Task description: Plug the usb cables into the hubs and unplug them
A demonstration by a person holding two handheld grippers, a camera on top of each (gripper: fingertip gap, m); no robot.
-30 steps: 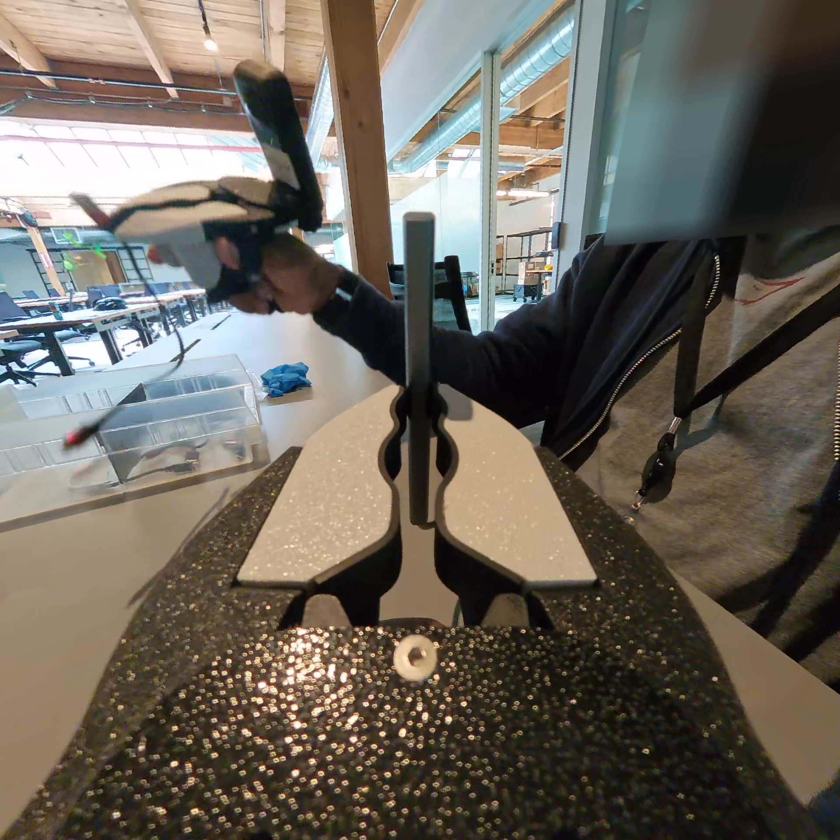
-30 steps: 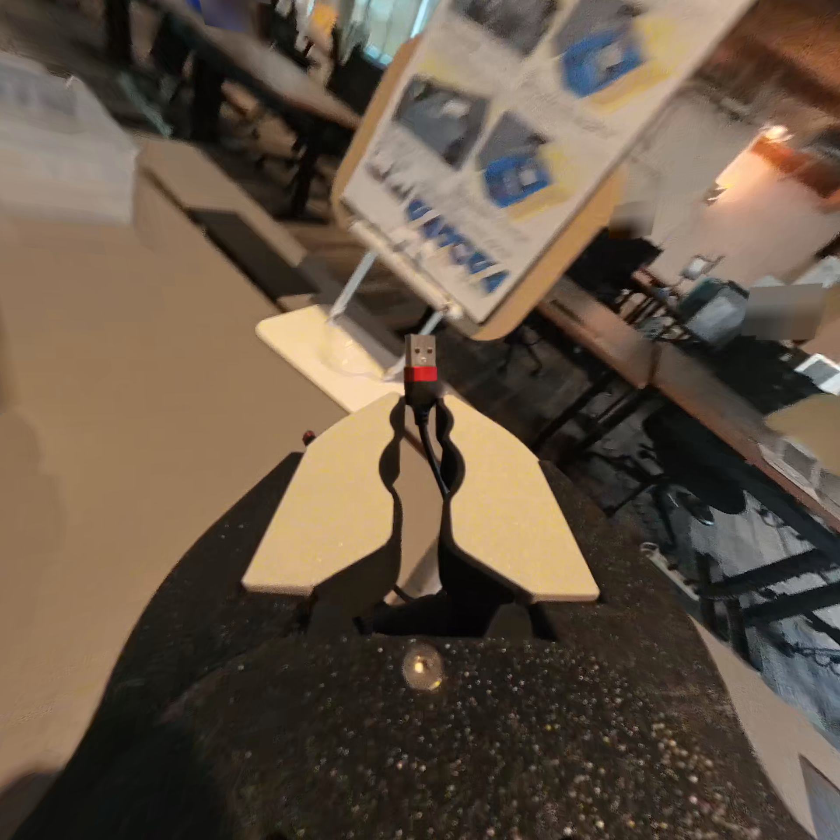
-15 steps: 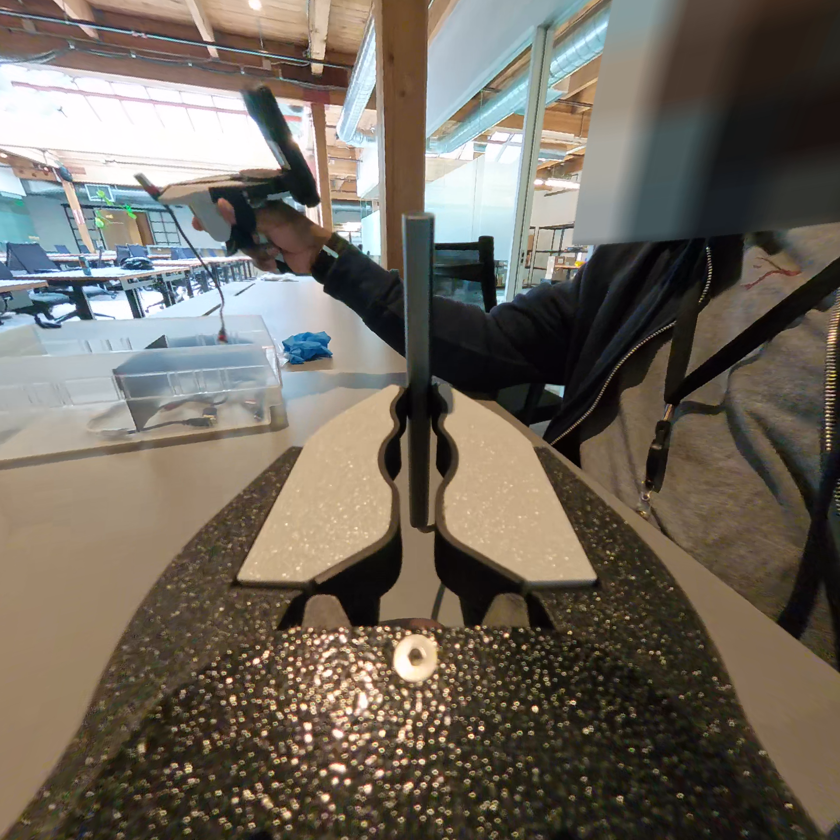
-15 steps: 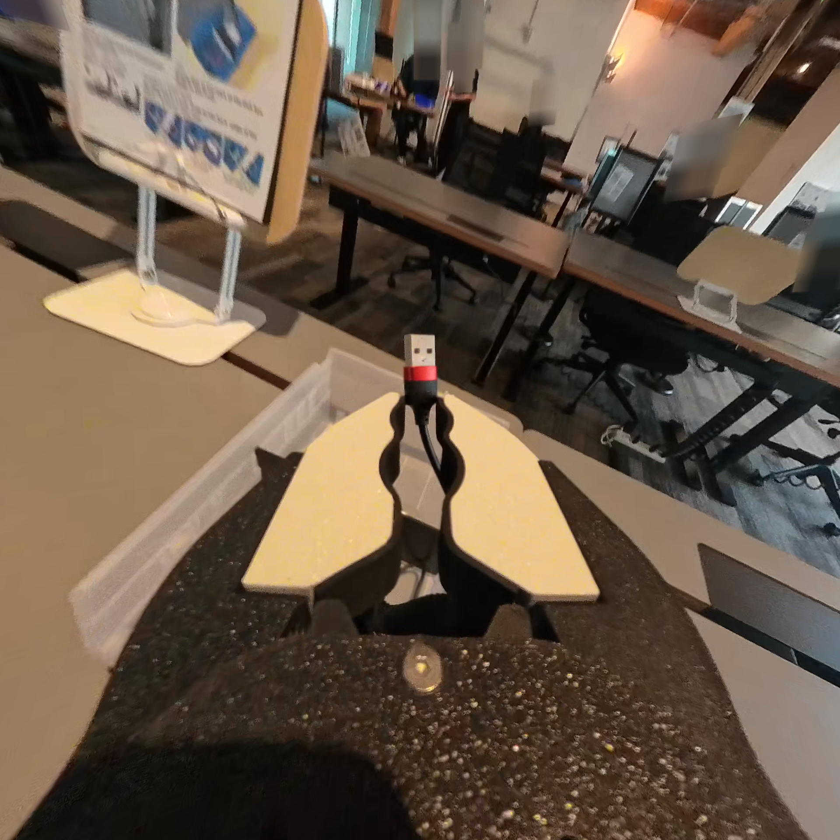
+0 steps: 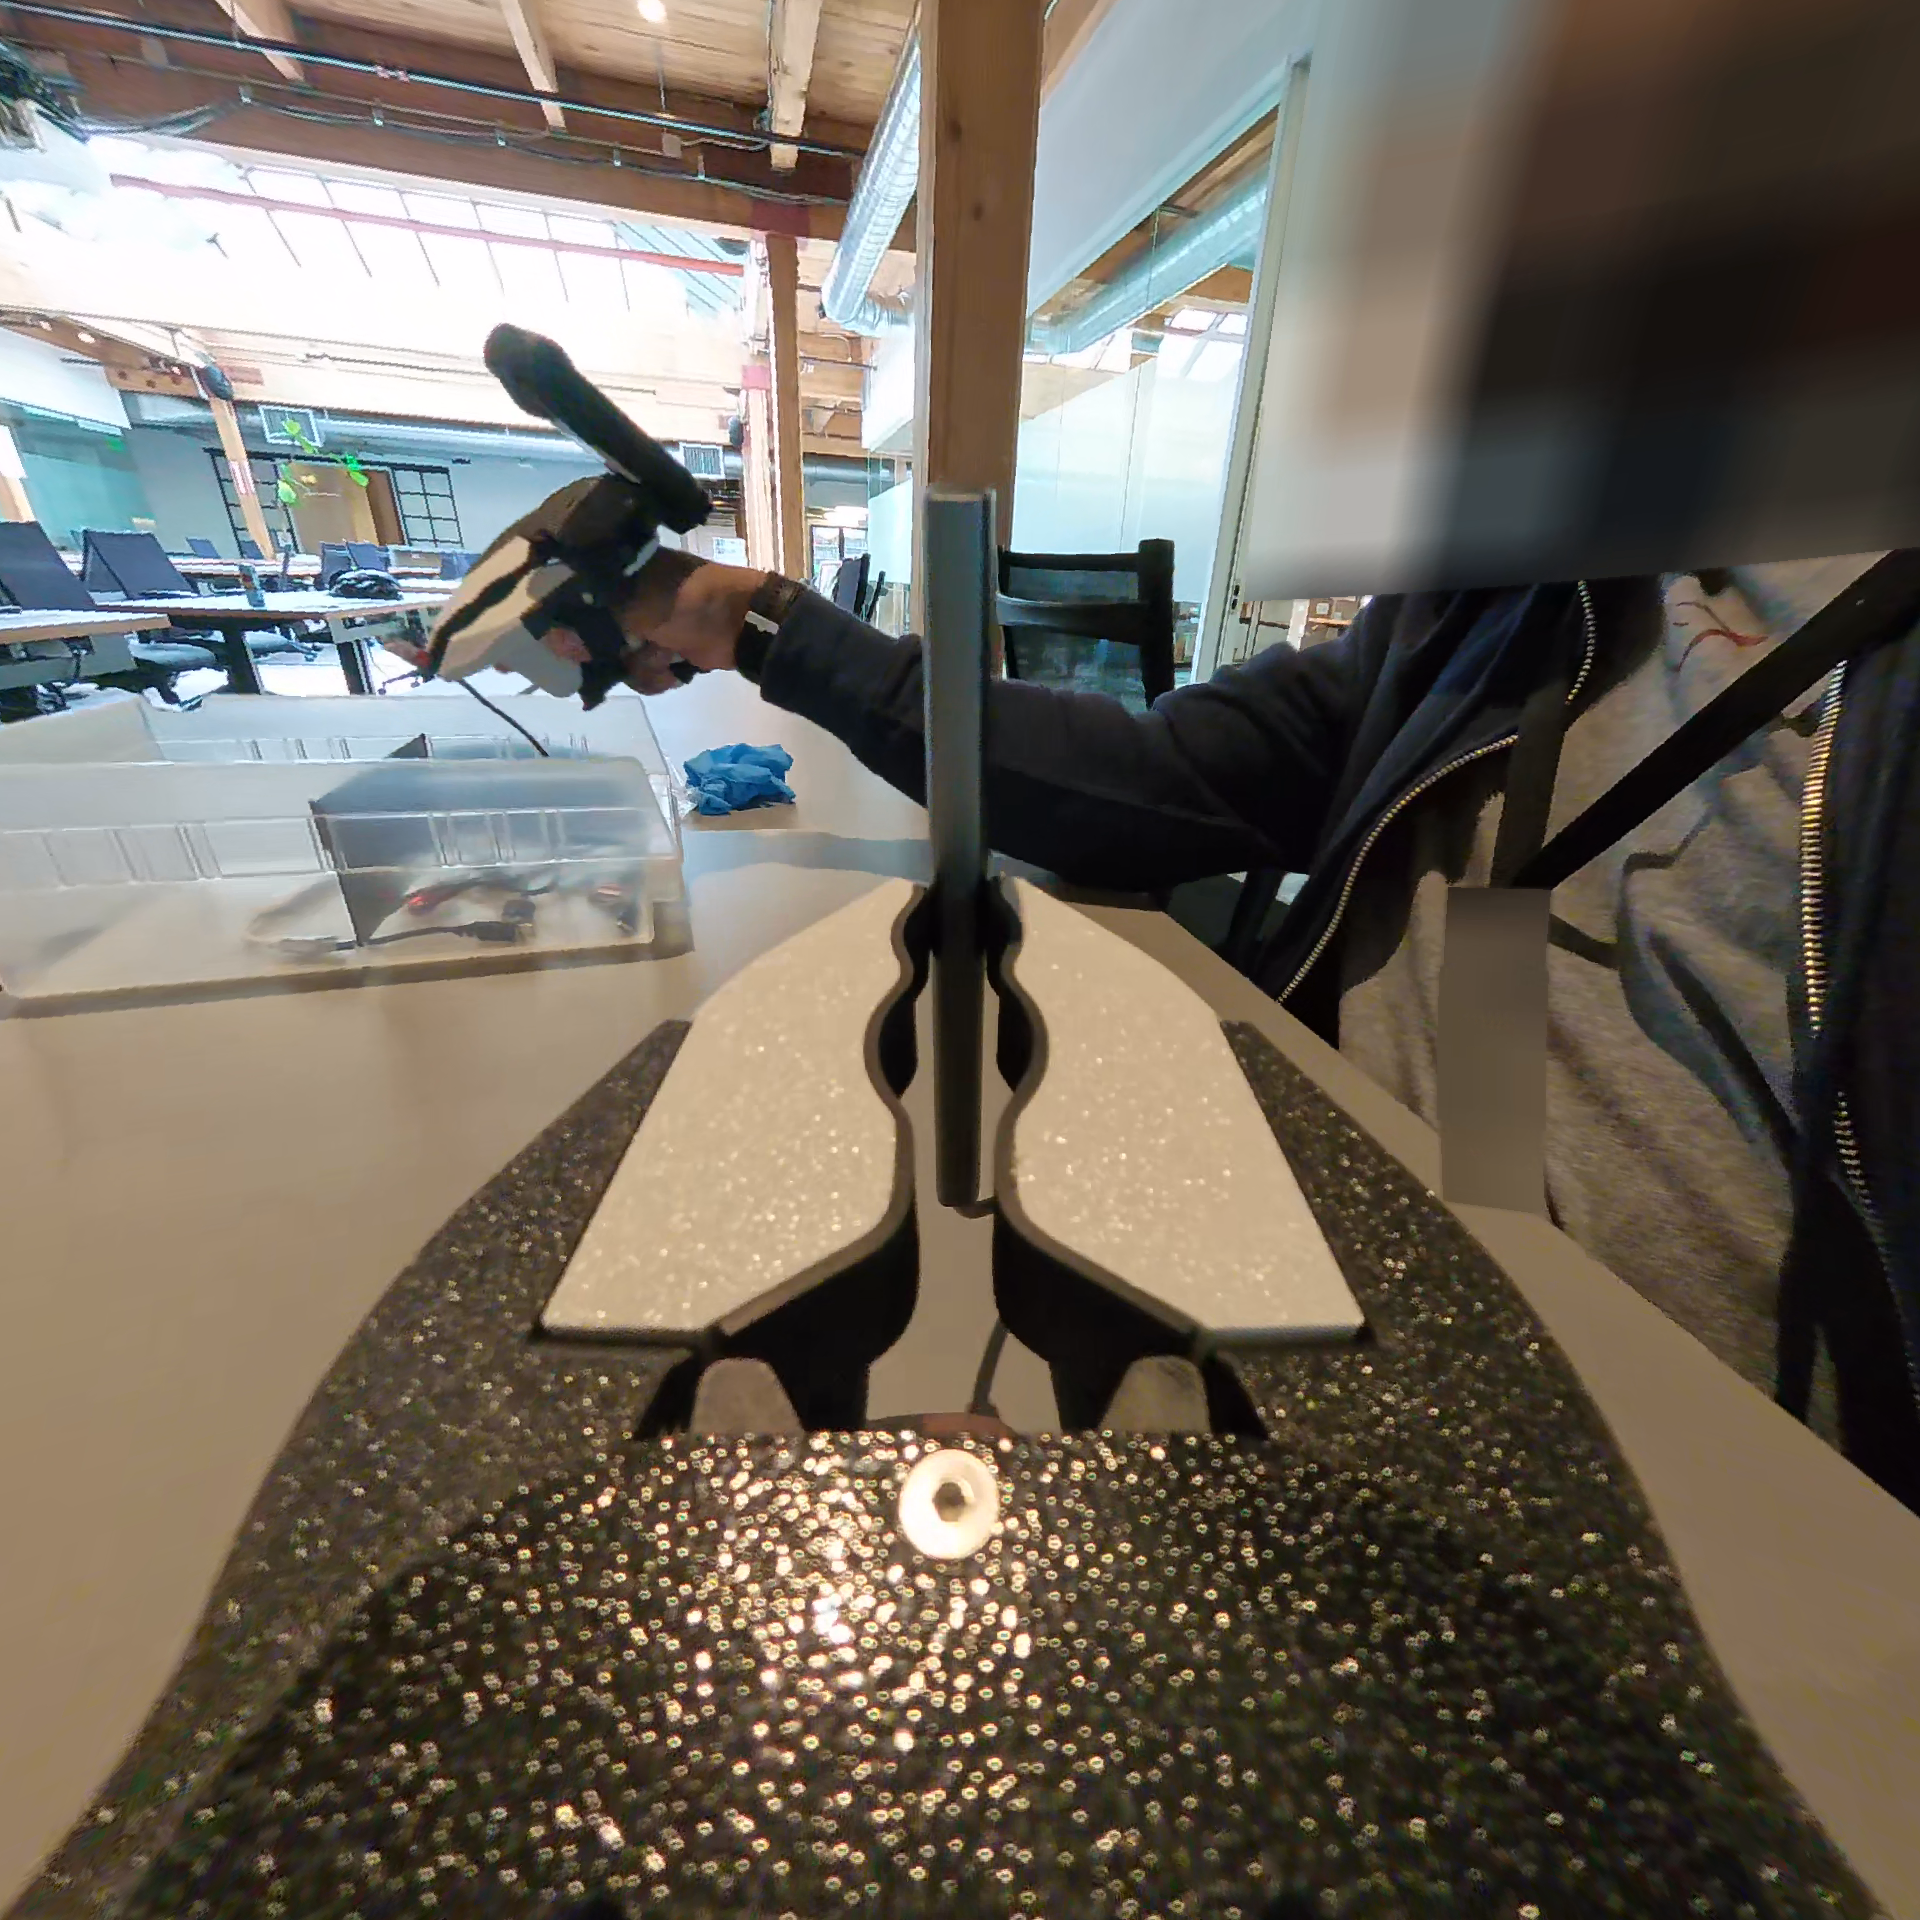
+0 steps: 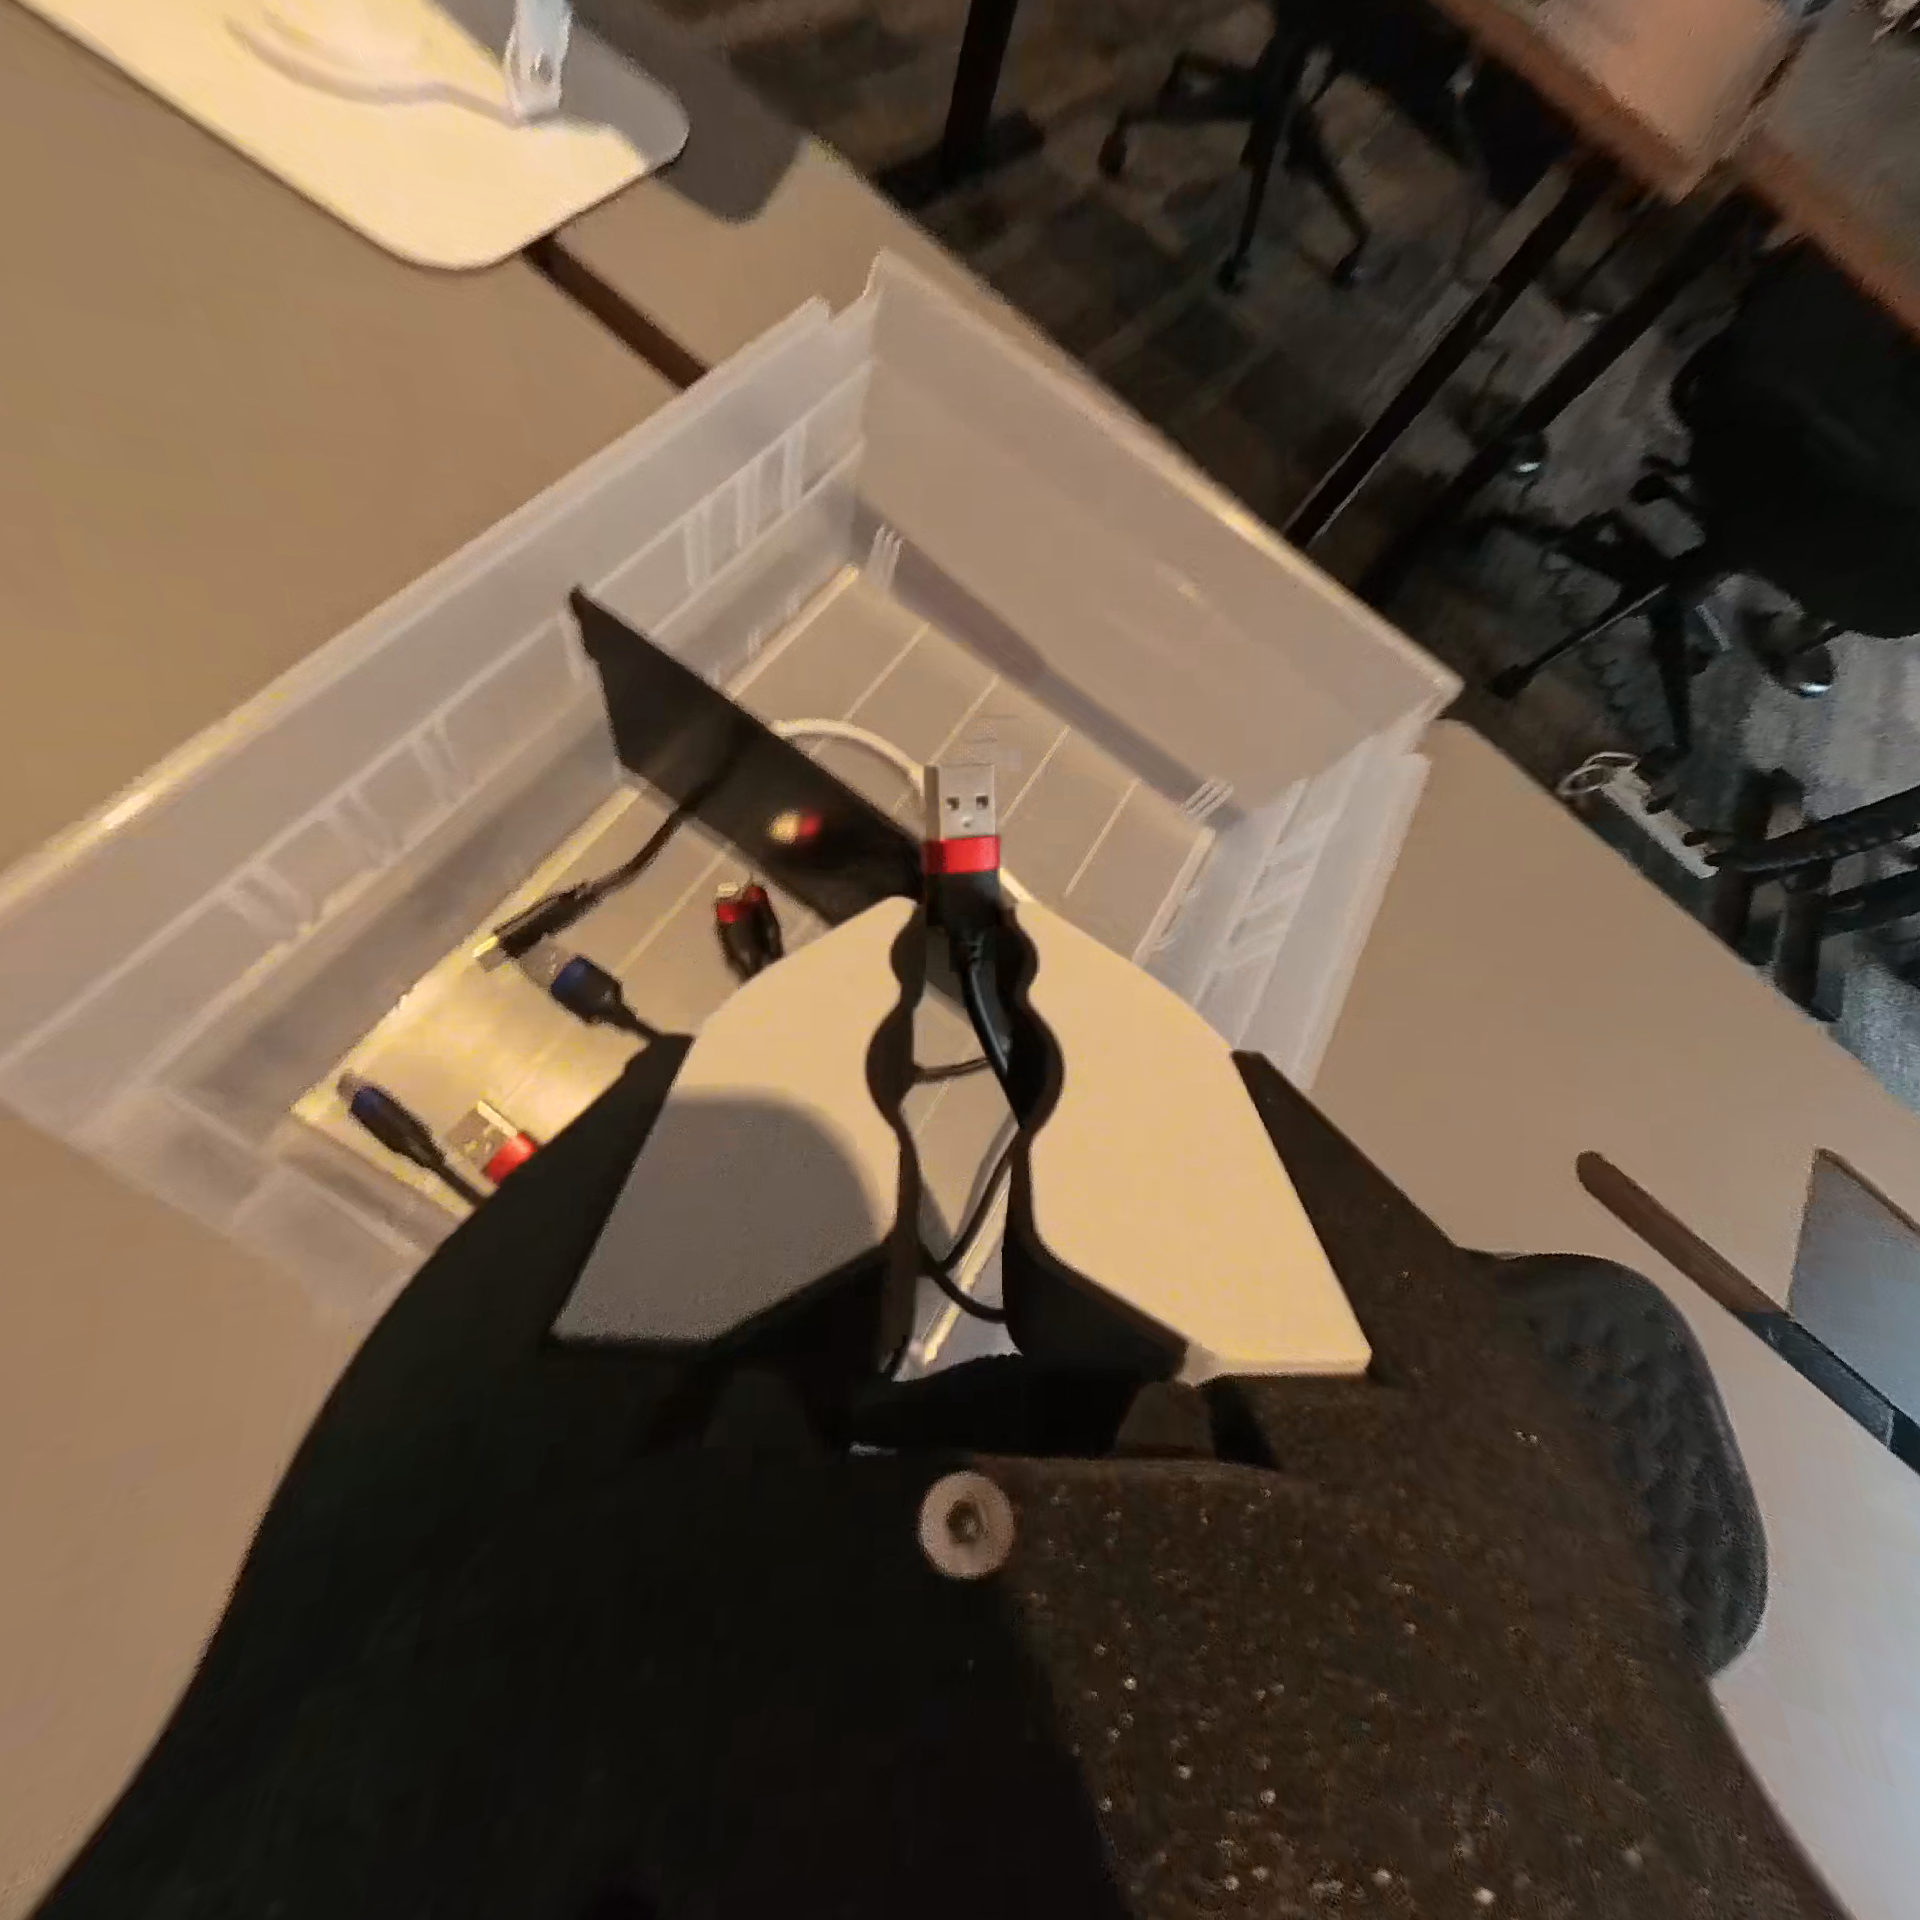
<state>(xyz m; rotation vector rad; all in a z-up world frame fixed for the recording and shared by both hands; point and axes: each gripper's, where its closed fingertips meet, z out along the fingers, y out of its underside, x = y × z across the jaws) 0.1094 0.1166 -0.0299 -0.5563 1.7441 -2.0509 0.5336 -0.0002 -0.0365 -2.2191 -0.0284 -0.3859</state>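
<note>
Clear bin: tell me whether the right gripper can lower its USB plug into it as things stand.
Probably yes. The right gripper, shut on the USB plug, hangs over the clear bin, whose top is open; only the black divider and loose cables lie inside.

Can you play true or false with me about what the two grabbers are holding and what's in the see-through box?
1. The right gripper pinches a USB cable with a red band behind its metal plug. True.
2. The left gripper is wide open and empty. False: it is shut on a thin grey hub standing on edge.
3. The clear plastic bin holds other cables. True.
4. The held plug is already pushed into the hub. False: it sits bare, above the bin.
5. A blue glove lies on the table past the bin. True.
</note>
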